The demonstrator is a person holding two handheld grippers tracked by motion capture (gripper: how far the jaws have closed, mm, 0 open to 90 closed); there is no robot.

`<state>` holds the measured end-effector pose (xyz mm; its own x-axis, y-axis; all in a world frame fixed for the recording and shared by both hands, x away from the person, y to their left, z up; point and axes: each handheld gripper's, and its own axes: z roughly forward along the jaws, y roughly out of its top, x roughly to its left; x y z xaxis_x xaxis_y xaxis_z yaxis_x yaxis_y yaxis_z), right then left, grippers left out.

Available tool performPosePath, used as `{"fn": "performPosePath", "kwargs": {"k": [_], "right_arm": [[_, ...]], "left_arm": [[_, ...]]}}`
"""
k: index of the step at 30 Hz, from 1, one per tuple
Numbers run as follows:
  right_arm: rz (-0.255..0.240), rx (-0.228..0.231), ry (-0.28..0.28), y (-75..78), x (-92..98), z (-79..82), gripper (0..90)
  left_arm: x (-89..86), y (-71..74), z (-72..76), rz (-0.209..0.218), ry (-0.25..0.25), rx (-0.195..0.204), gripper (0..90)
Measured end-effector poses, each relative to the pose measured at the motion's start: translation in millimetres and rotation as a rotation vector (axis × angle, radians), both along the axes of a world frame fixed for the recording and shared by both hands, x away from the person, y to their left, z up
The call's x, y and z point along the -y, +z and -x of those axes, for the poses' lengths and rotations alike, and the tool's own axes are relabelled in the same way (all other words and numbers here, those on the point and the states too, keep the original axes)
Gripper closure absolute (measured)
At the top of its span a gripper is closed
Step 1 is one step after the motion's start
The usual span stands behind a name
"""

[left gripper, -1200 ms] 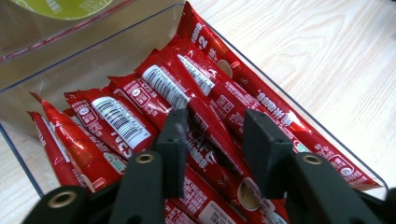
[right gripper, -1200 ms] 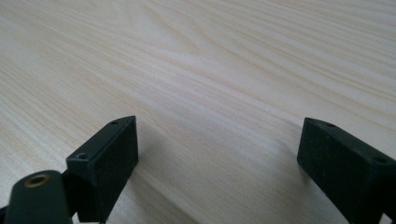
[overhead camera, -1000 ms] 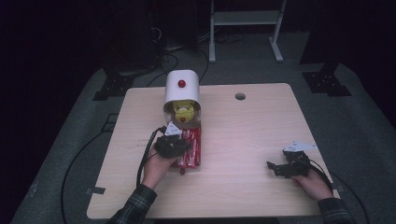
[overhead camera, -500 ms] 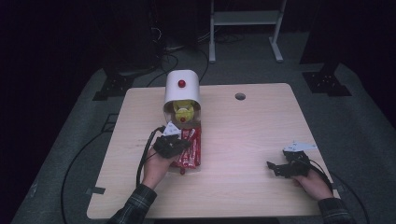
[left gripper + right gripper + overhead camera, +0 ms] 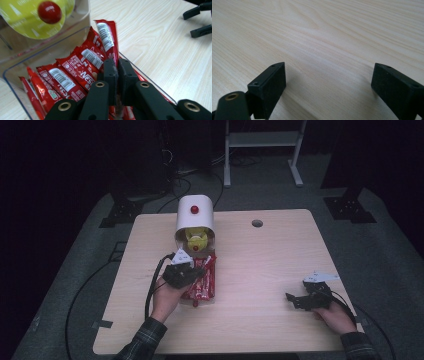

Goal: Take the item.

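Observation:
A clear tray (image 5: 15, 72) holds several red wrapped candy bars (image 5: 62, 80) and sits in front of a white dispenser (image 5: 195, 212). A yellow piece with a red ball (image 5: 49, 12) shows in the dispenser's opening. My left gripper (image 5: 117, 61) is over the tray, shut on the end of one red candy bar (image 5: 108, 35), which stands up above the pile. In the high view the left gripper (image 5: 196, 270) sits on the red bars (image 5: 204, 287). My right gripper (image 5: 296, 300) rests low at the table's right front, open, its jaws (image 5: 329, 82) wide over bare wood.
The wooden table (image 5: 260, 265) has a round cable hole (image 5: 257, 223) at the back. Cables trail from the left gripper off the table's left side. A white stand (image 5: 260, 140) and dark equipment stand on the floor behind.
The left hand has edged slightly toward the dispenser over the tray. The right hand has not moved.

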<state>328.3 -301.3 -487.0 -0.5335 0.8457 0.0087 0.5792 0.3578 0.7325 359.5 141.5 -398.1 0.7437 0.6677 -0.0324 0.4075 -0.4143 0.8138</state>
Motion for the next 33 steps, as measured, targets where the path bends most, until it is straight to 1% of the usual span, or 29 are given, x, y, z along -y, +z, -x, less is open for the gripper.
{"fn": "performPosePath", "kwargs": {"k": [1, 3, 4, 7, 16, 22, 23, 27, 30, 33], "right_arm": [[0.0, 0.0, 0.0, 0.0, 0.0, 0.0, 11.3], [0.0, 0.0, 0.0, 0.0, 0.0, 0.0, 11.3], [0.0, 0.0, 0.0, 0.0, 0.0, 0.0, 11.3], [0.0, 0.0, 0.0, 0.0, 0.0, 0.0, 11.3], [0.0, 0.0, 0.0, 0.0, 0.0, 0.0, 11.3], [0.0, 0.0, 0.0, 0.0, 0.0, 0.0, 11.3], [0.0, 0.0, 0.0, 0.0, 0.0, 0.0, 11.3], [0.0, 0.0, 0.0, 0.0, 0.0, 0.0, 11.3], [0.0, 0.0, 0.0, 0.0, 0.0, 0.0, 11.3], [-0.001, 0.0, 0.0, 0.0, 0.0, 0.0, 11.3]], "left_arm": [[0.0, 0.0, 0.0, 0.0, 0.0, 0.0, 85.9], [-4.0, 3.6, 0.5, 0.021, 0.005, 0.004, 85.9], [-4.0, 3.6, 0.5, 0.021, 0.005, 0.004, 85.9], [-8.9, 6.0, 0.7, 0.042, 0.012, 0.0, 85.9], [-14.6, 16.1, 3.6, 0.062, 0.019, 0.027, 86.0], [-19.9, 19.4, 4.6, 0.07, 0.024, 0.029, 85.9], [-21.7, 20.0, 4.9, 0.077, 0.026, 0.031, 86.0], [-26.0, 21.7, 5.9, 0.076, 0.028, 0.029, 85.9], [-28.8, 22.7, 6.3, 0.087, 0.032, 0.032, 85.9], [-31.0, 23.8, 6.9, 0.087, 0.035, 0.033, 86.0]]}}
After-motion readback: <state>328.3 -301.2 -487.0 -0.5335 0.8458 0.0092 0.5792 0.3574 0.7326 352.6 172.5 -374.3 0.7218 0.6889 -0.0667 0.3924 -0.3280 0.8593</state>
